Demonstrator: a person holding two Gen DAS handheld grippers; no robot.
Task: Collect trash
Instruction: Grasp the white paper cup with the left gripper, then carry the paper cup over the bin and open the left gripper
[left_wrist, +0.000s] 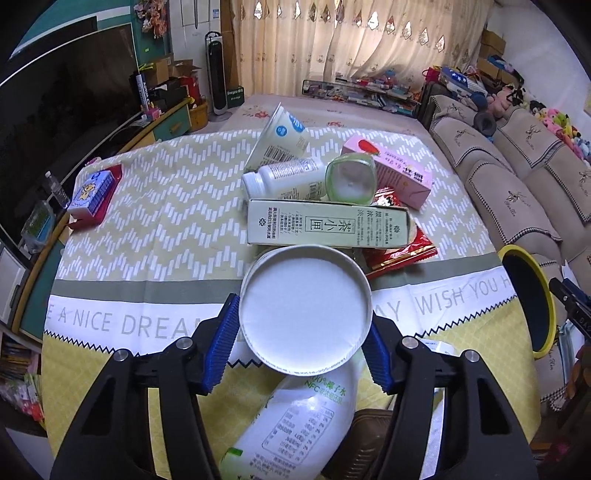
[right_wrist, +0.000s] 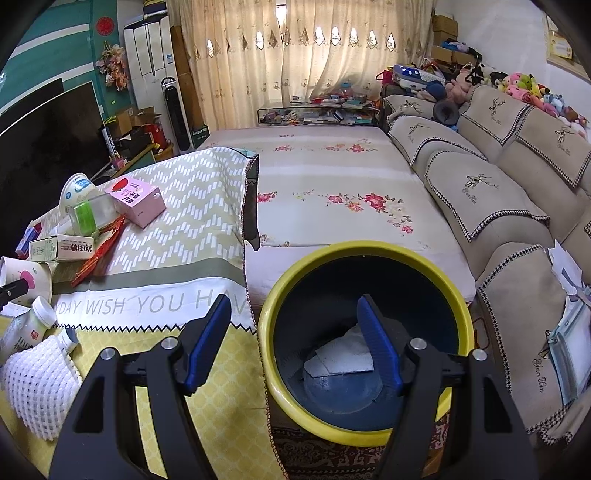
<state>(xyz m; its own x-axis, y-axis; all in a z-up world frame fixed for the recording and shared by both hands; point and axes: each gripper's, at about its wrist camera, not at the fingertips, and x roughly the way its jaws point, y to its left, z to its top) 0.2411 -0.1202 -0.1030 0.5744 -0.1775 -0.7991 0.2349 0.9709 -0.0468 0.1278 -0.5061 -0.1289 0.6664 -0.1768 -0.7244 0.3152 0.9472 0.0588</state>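
My left gripper (left_wrist: 304, 325) is shut on a white paper cup (left_wrist: 305, 308), bottom toward the camera, held above the table; the cup also shows at the left edge of the right wrist view (right_wrist: 27, 280). Beyond it lies a trash pile: a green tea carton (left_wrist: 325, 223), a white bottle (left_wrist: 280, 179), a clear cup with green rim (left_wrist: 351, 179), a pink carton (left_wrist: 391, 166), a red wrapper (left_wrist: 399, 251) and a yogurt cup (left_wrist: 280, 136). A coconut-water bottle (left_wrist: 295, 417) lies below the cup. My right gripper (right_wrist: 295, 339) is open and empty over the yellow-rimmed bin (right_wrist: 458, 291), which holds white paper (right_wrist: 343, 354).
A patterned cloth (left_wrist: 166, 206) covers the table. A blue box on a red tray (left_wrist: 94, 192) sits at far left. White foam netting (right_wrist: 37, 380) and a small bottle (right_wrist: 29, 325) lie near the front. A sofa (right_wrist: 498, 192) stands right; a floral mat (right_wrist: 332, 177) lies beyond.
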